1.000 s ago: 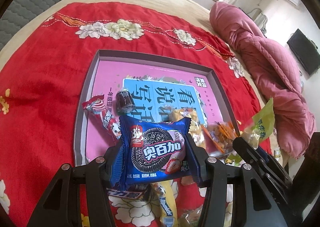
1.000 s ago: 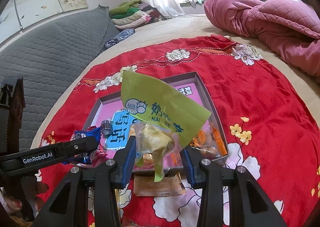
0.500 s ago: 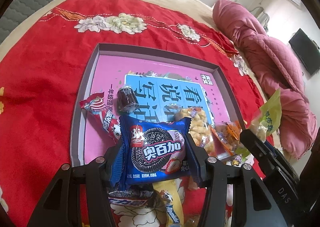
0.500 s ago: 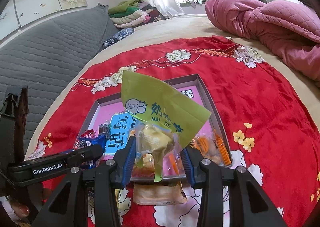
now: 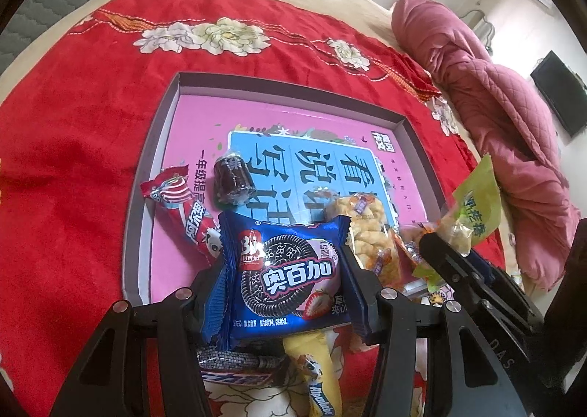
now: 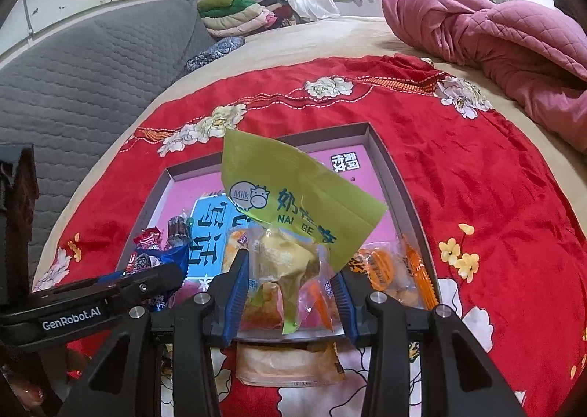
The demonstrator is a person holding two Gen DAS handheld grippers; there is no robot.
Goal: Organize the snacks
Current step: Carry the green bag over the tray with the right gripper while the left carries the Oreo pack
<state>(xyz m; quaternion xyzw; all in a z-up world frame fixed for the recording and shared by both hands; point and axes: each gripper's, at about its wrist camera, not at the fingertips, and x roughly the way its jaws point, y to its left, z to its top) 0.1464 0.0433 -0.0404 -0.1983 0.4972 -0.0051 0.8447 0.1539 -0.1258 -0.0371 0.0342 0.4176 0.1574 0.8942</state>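
Two grippers each pinch one snack over the near edge of one shallow box [image 5: 401,123] that lies on a red cloth [image 5: 73,123]. The left gripper [image 5: 284,292] has its jaws pressed on the sides of a blue cookie pack [image 5: 286,274], held above the box's near rim. The right gripper [image 6: 290,292] squeezes a green milk-snack bag [image 6: 293,196], its clear lower part between the blue pads and its green top standing above the box. Inside the box lie four loose snacks seen from the left wrist: one red candy [image 5: 179,204] at the left wall, one dark jelly cup [image 5: 233,178] just beside it, one pack of puffed sticks [image 5: 370,233] and one orange pack [image 6: 381,266] near the right wall. Outside the box, on the cloth near the cameras, lie three more: one silver bar [image 5: 234,365], one yellow candy [image 5: 315,373] and one tan pack [image 6: 290,362].
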